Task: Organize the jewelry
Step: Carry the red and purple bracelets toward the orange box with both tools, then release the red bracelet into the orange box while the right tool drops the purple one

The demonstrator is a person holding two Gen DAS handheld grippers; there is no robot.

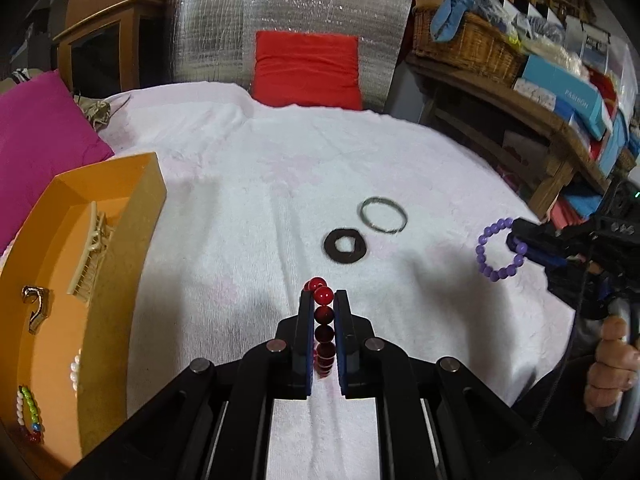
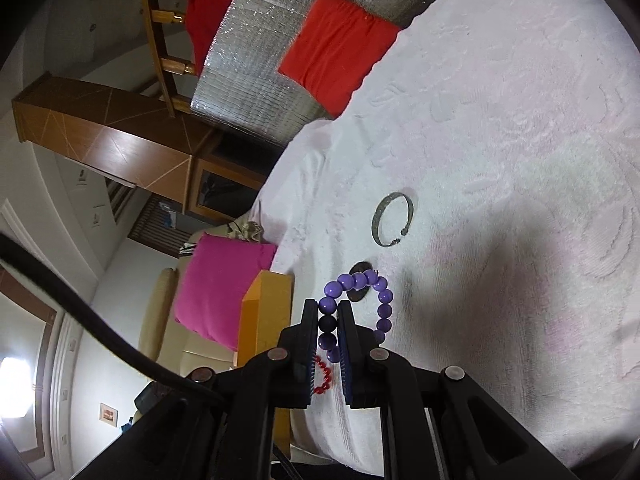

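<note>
- The left gripper is clamped on a red bead bracelet: glossy round beads run in a line between its fingers, the top ones bright, the lower ones dark in shadow.
- The right gripper is clenched on a purple bead bracelet, whose matte lilac loop stands clear of the white towel beyond the fingertips.
- Lying on the towel, close together, are a thin metal bangle with a small gap in its ring and a flat dark disc with a hole in the middle.
- At the left stands an orange box holding a cream hair claw, a shiny gold piece and some beaded strands.
- The red bracelet's far side is hidden behind the fingers; from the right wrist only a short red arc shows.
- The box's near end is cut off by the frame, and the strands inside are too small to sort out.
- A hand grips the right handle, half out of frame.
</note>
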